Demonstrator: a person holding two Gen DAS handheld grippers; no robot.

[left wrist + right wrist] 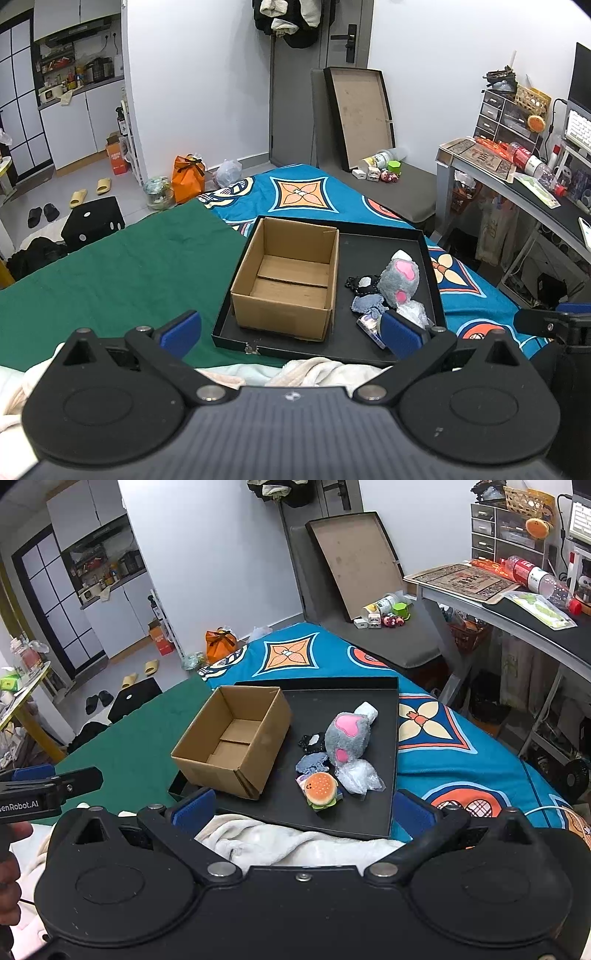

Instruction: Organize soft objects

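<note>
Right wrist view showed both grippers, the right gripper (pixel 303 808) and the left gripper (pixel 291 332), wide open and empty, so the small burger-shaped plush toy (pixel 320 789) on the shallow black tray (pixel 391 738), nearest, seemed best pinched gently first and dropped into the empty brown cardboard box (pixel 232 740).

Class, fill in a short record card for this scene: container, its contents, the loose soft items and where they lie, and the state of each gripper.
container: cardboard box, upright on the left part of the black tray
box contents: nothing visible inside
soft items: grey and pink plush, burger plush, clear plastic bag, small dark fabric pieces
item location: tray floor, right of box
left gripper: open, empty
right gripper: open, empty
</note>
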